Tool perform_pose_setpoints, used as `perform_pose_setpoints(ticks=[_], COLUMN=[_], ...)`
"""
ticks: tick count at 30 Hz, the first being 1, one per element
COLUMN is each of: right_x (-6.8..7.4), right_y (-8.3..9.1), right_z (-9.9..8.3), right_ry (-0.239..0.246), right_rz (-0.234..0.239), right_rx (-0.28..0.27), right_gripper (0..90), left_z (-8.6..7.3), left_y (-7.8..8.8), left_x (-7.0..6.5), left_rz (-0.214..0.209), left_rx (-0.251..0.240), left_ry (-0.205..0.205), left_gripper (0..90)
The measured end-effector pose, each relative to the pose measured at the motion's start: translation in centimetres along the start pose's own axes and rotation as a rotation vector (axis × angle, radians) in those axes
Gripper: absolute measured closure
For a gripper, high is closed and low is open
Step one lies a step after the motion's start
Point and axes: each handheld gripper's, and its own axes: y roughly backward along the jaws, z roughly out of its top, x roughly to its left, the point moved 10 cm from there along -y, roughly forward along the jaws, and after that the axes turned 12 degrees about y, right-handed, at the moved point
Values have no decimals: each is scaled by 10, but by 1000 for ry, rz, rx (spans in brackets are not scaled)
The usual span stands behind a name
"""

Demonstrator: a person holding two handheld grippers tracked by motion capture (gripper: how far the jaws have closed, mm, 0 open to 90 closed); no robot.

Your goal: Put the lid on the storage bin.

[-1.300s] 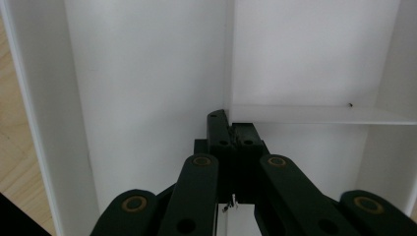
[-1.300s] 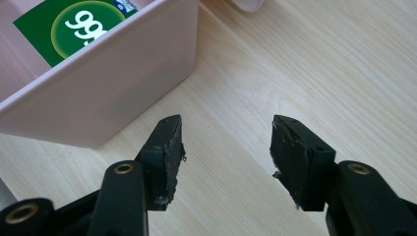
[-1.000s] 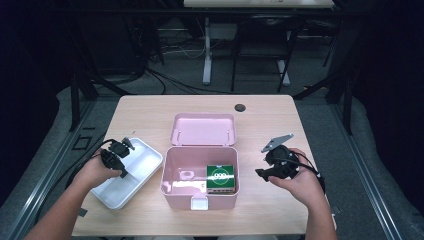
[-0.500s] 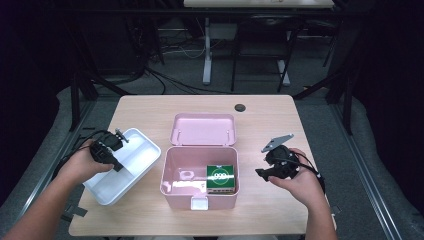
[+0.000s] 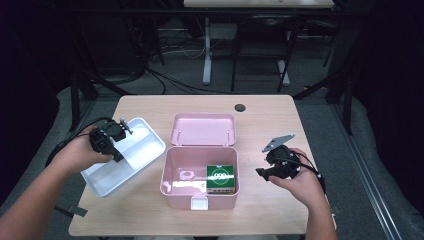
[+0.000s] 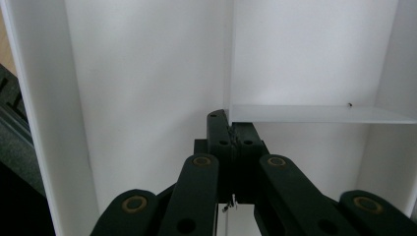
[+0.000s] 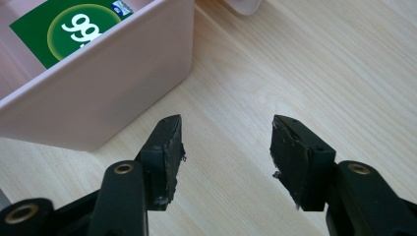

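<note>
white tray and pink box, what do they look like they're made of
White tray: likely thin moulded plastic, smooth and semi-glossy; the left tool is shut on its thin divider wall. Pink box: probably plastic too, with even colour, rounded corners, a soft sheen and a moulded front latch.

Table evenly lit, dark surroundings, soft focus

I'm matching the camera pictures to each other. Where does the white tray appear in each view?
High view: white tray at the table's left, left gripper shut on it.
Left gripper view: its white walls surround the jaws, which pinch a thin white edge.
Right gripper view: looks at the pink box and bare table instead.
Shared landmark: green pack in the pink box, in the high and right gripper views.
</note>
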Motion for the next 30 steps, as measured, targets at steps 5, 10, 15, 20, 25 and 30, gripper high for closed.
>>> perform_pose_setpoints(ticks=[5, 10, 15, 20, 25, 30], right_x=[-1, -2, -2, -1, -2, -2], right_y=[0, 0, -1, -2, -1, -3], right_z=[-1, -2, -1, -1, -1, -1], right_ry=[-1, -2, -6, -8, -10, -12], right_rz=[-8, -14, -7, 3, -1, 0], right_rx=[6, 10, 3, -2, 1, -5], right_gripper=[454, 453, 454, 453, 453, 453], left_z=[9, 16, 24, 33, 42, 54], left_y=[11, 18, 25, 30, 31, 31], left_x=[-7, -16, -24, -35, -47, -58], left_rz=[7, 7, 20, 15, 14, 11], left_rx=[-10, -11, -9, -12, -10, -15], left_ry=[-21, -47, -84, -114, -154, -189], left_gripper=[894, 894, 894, 894, 894, 894])
